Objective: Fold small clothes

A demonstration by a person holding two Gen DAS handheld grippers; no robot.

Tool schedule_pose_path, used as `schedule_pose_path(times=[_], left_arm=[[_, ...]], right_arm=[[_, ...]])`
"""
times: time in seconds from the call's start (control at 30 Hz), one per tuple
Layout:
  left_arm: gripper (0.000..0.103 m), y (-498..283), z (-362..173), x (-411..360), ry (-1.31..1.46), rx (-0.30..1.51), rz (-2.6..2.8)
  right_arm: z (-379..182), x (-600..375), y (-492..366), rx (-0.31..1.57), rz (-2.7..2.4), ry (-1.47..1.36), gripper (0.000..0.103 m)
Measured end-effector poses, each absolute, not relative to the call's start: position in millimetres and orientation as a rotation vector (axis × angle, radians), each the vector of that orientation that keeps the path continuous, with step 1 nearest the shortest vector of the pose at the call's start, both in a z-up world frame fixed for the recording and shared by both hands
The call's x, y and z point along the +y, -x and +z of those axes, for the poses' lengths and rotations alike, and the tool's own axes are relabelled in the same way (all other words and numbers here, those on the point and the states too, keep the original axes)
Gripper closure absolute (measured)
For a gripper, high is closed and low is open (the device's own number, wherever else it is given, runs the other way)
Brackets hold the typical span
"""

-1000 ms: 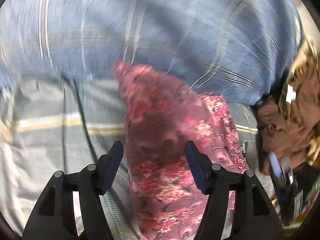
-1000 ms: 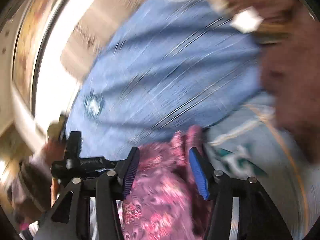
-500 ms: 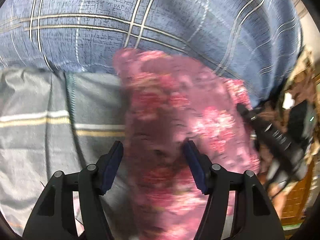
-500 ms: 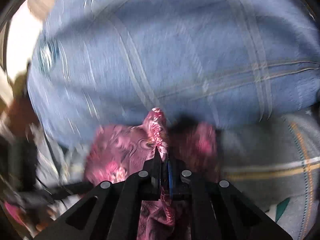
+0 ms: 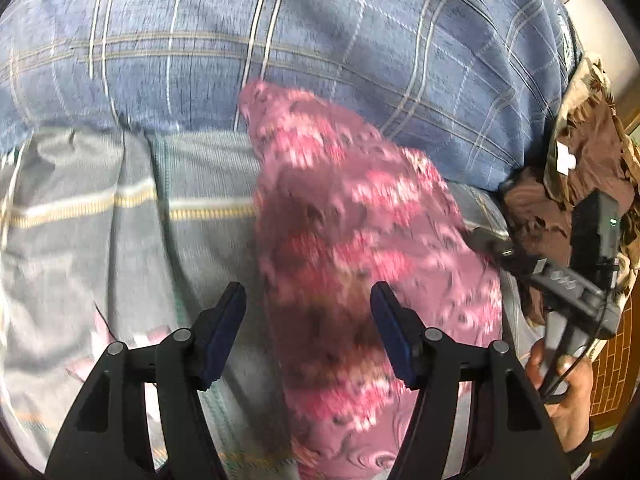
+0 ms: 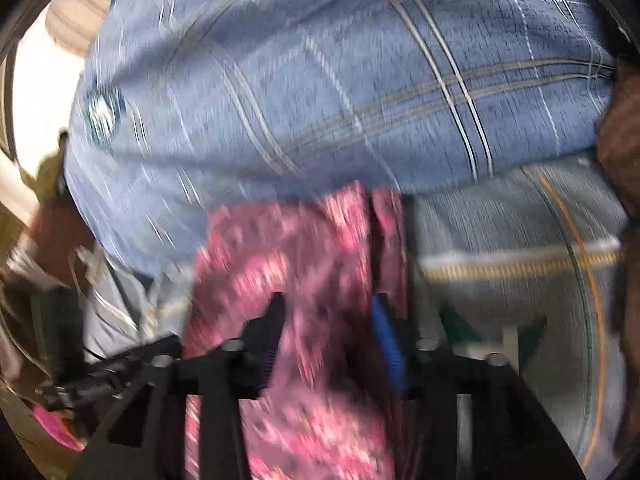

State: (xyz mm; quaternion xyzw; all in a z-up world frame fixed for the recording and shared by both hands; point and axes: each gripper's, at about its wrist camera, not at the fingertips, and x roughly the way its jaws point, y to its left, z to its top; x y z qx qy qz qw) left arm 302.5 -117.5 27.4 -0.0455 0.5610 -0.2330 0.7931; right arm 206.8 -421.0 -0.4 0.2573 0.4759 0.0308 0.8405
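Pink floral garment (image 5: 372, 264) lies lengthwise on the grey striped bedsheet (image 5: 120, 240), its far end against the blue plaid pillow (image 5: 320, 40), probably laid out flat so it can be folded. Left tongs (image 5: 308, 334): jaws parted wide and released, cloth between them, pads not pressing. Right tongs (image 6: 328, 344): jaws opening, garment between them, apparently let go. Beyond the right tongs, a brown garment (image 5: 576, 168) lies heaped.

Motion blur smears the pink floral garment (image 5: 360, 240) in both views (its fold lines cannot be read). The bottom edge cuts it off, and the brown cloth (image 5: 560, 200) runs off the right.
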Motion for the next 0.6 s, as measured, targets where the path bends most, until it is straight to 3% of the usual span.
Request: schedule_pose_path(times=[0.03, 0.07, 0.17, 0.3, 0.43, 0.5, 0.57, 0.6], left_arm=[[0.039, -299.0, 22.3, -121.1, 0.085, 1.226, -0.495], [0.039, -297.9, 19.1, -125.4, 0.064, 1.245, -0.489], [0.039, -287.8, 18.0, -128.2, 0.015, 1.228, -0.463], [0.038, -285.6, 8.6, -131.6, 0.015, 1.275, -0.434], [0.039, -265.2, 27.0, -119.7, 0.024, 1.232, -0.422], [0.039, -251.9, 35.0, -119.2, 0.038, 1.198, -0.44], [0.039, -240.0, 38.3, -123.3, 0.007, 1.166, -0.428], [0.039, -237.4, 36.0, -125.3, -0.014, 1.159, -0.423]], right_arm=[[-1.6, -416.1, -203.8, 1.013, 0.047, -0.514, 0.064], [-0.1, -410.5, -204.6, 0.994, 0.053, -0.496, 0.091], [20.1, -408.9, -178.3, 0.829, 0.029, -0.504, 0.097], [-20.0, -423.1, -191.2, 1.019, -0.145, -0.426, 0.097], [13.9, -429.3, -147.6, 0.824, -0.015, -0.568, 0.091], [34.4, -415.9, -130.2, 0.759, 0.081, -0.558, 0.084], [40.1, -406.4, -118.6, 0.741, 0.129, -0.527, 0.062], [39.1, -396.4, -114.1, 0.738, 0.14, -0.499, 0.061]])
